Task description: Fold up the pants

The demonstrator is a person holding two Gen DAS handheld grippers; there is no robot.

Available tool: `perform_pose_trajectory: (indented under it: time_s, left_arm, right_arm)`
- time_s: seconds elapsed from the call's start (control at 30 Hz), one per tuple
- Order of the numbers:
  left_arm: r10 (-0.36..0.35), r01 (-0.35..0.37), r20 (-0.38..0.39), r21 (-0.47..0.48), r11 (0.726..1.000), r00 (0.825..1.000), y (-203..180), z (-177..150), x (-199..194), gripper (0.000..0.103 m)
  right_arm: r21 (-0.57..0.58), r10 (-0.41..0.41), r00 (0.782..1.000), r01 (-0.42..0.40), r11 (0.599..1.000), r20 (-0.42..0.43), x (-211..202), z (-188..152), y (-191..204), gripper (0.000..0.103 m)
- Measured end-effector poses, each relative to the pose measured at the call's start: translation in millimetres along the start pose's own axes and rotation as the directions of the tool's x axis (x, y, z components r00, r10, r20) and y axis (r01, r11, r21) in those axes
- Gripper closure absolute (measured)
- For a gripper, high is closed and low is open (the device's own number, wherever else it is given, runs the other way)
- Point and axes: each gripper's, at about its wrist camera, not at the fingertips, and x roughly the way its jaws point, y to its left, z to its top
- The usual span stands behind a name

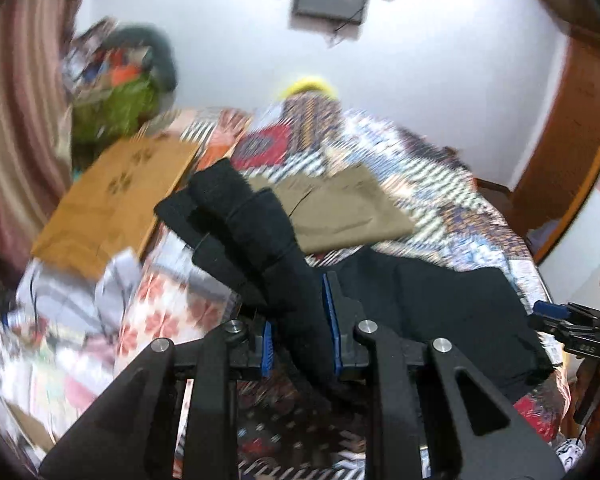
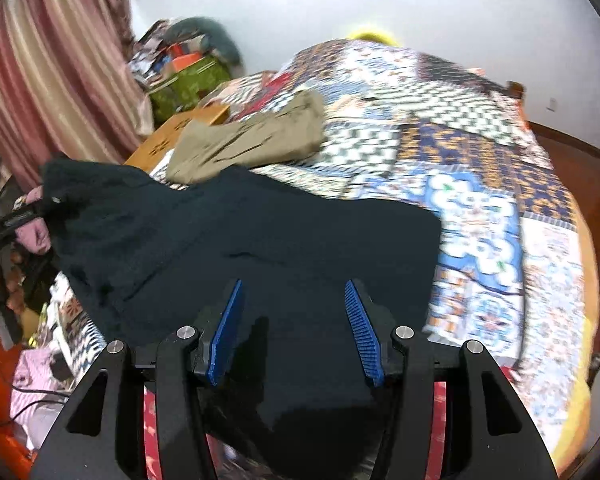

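left tongs (image 1: 300,328) pinching black pants (image 1: 268,240), khaki pants (image 2: 252,140)

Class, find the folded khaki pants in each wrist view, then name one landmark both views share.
Left wrist: khaki pants lie centre, just above the lifted black pants.
Right wrist: khaki pants lie upper left of centre.
Shared landmark: green bag by the curtain.

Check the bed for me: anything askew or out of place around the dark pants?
Only the dark pants look uneven: the left gripper has one end bunched between its pads and lifted, while the rest sprawls flat on the patterned quilt. The right gripper hovers open above them. The folded khaki pants lie neat behind.
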Motion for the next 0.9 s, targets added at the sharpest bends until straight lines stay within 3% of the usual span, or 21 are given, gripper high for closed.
perform_pose_trajectory:
  time_s: [0.2, 0.4, 0.63, 0.9]
  left_arm:
    - [-0.082, 0.075, 0.058, 0.112, 0.991, 0.995, -48.9, 24.3, -10.7, 0.081]
    - [-0.196, 0.182, 0.052, 0.209, 0.961, 0.979, -103.7, 34.5, -10.5, 0.082]
    - [-0.346, 0.345, -0.054, 0.309, 0.886, 0.937, -176.6, 28.3, 5.8, 0.084]
    - [-0.422, 0.471, -0.21, 0.386, 0.793, 0.882, -238.6, -14.2, 26.7, 0.084]
  right_arm:
    - [0.093, -0.096, 0.995, 0.096, 0.991, -0.002, -21.4, -21.8, -41.3, 0.054]
    - [0.155, -0.079, 0.993, 0.091, 0.984, -0.083, -9.1, -52.7, -58.0, 0.054]
    - [0.166, -0.062, 0.996, 0.072, 0.984, -0.067, -7.6, -57.7, -59.5, 0.055]
    - [0.185, -0.045, 0.997, 0.055, 0.981, -0.057, -7.3, -61.0, -61.9, 0.055]
